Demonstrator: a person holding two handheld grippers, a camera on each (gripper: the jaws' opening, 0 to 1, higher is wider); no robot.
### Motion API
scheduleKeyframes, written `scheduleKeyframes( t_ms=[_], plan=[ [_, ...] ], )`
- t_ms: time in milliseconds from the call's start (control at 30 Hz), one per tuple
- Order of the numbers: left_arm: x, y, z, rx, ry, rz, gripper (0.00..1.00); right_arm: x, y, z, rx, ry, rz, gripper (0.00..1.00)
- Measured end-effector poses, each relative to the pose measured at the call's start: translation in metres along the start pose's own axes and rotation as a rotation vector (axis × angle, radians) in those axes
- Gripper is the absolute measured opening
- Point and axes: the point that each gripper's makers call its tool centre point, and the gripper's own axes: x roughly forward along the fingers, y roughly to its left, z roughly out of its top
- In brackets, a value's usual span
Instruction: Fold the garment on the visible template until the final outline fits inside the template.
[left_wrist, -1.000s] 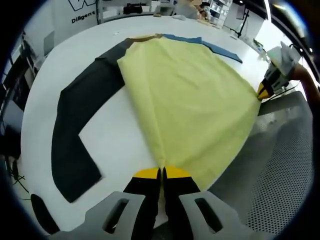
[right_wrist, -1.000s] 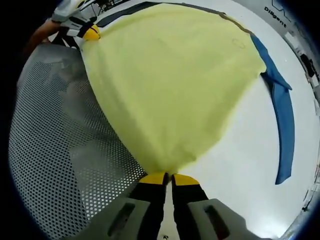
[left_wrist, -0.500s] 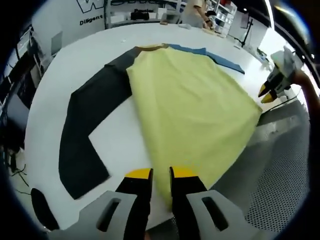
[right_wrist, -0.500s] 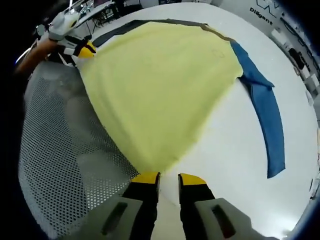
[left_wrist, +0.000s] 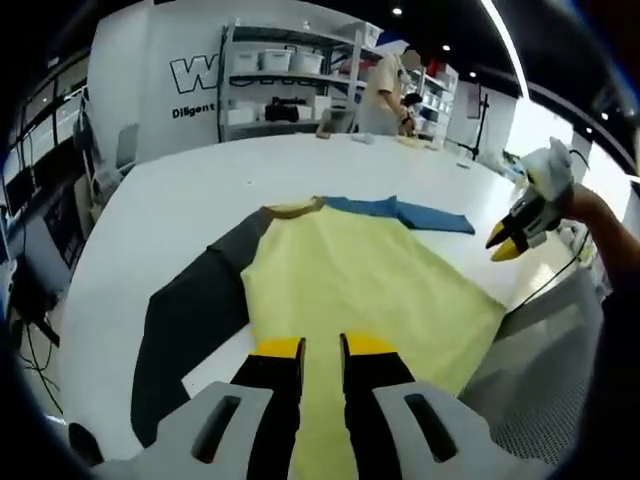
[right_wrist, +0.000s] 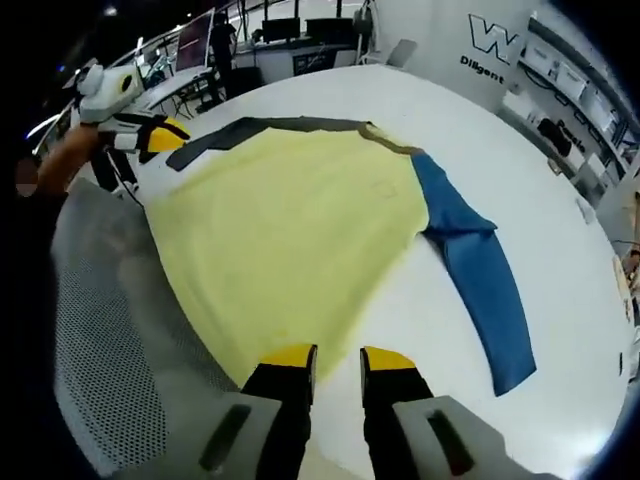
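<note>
The large round white bench (left_wrist: 180, 200) carries the pale yellow long-sleeved garment (left_wrist: 360, 290), spread flat, its charcoal sleeve (left_wrist: 185, 320) at nine o'clock and blue sleeve (right_wrist: 480, 290) at three. Its hem overhangs the perforated grey edge (right_wrist: 100, 380); that could drag it off. The left claw (left_wrist: 320, 347) and right claw (right_wrist: 336, 355) gape narrowly, empty.

We can't see the garment's (left_wrist: 350, 290) near hem, it's behind the left gripper's (left_wrist: 320, 347) jaws, and the wall lettering (left_wrist: 205, 75) gets cut off.
</note>
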Motion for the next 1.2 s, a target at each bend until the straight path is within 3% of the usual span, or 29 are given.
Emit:
scheduleKeyframes(
  t_ms=[133,167,200,233,333,367,567,633,733,800,867,933,1067,1200],
  plan=[
    [-0.003,-0.001,0.020,0.025,-0.108,0.025,0.12,-0.004,-0.011,0.019,0.000,-0.104,-0.053,0.14],
    [-0.007,-0.004,0.029,0.069,-0.177,0.029,0.12,-0.005,-0.017,0.026,0.013,-0.150,-0.079,0.14],
    [-0.009,-0.005,0.031,0.070,-0.196,0.030,0.12,-0.006,-0.021,0.028,0.022,-0.168,-0.094,0.14],
    [-0.018,-0.015,0.039,0.021,-0.295,0.008,0.12,-0.009,-0.031,0.036,0.010,-0.227,-0.141,0.14],
    [-0.031,-0.024,0.039,0.026,-0.366,0.007,0.14,-0.012,-0.046,0.039,0.048,-0.276,-0.188,0.12],
    [-0.033,-0.028,0.038,0.036,-0.375,-0.001,0.15,-0.014,-0.052,0.041,0.057,-0.302,-0.209,0.13],
    [-0.047,-0.038,0.041,0.055,-0.417,0.004,0.22,-0.013,-0.086,0.028,0.134,-0.311,-0.290,0.13],
    [-0.048,-0.038,0.040,0.074,-0.445,0.022,0.32,-0.012,-0.101,0.019,0.162,-0.308,-0.318,0.14],
    [-0.047,-0.035,0.041,0.059,-0.438,0.028,0.42,-0.010,-0.116,0.007,0.202,-0.294,-0.342,0.14],
    [-0.043,-0.029,0.039,0.053,-0.428,0.045,0.60,-0.009,-0.127,0.000,0.232,-0.289,-0.364,0.14],
    [-0.039,-0.026,0.035,0.036,-0.406,0.057,0.68,-0.009,-0.136,-0.008,0.248,-0.273,-0.376,0.14],
    [-0.040,-0.026,0.039,0.040,-0.427,0.067,0.77,-0.010,-0.142,-0.011,0.260,-0.274,-0.388,0.14],
    [-0.042,-0.021,0.043,-0.016,-0.463,0.093,0.93,-0.013,-0.154,-0.020,0.298,-0.270,-0.423,0.13],
    [-0.050,-0.026,0.046,-0.056,-0.486,0.075,0.99,-0.014,-0.170,-0.031,0.340,-0.265,-0.457,0.13]
  ],
)
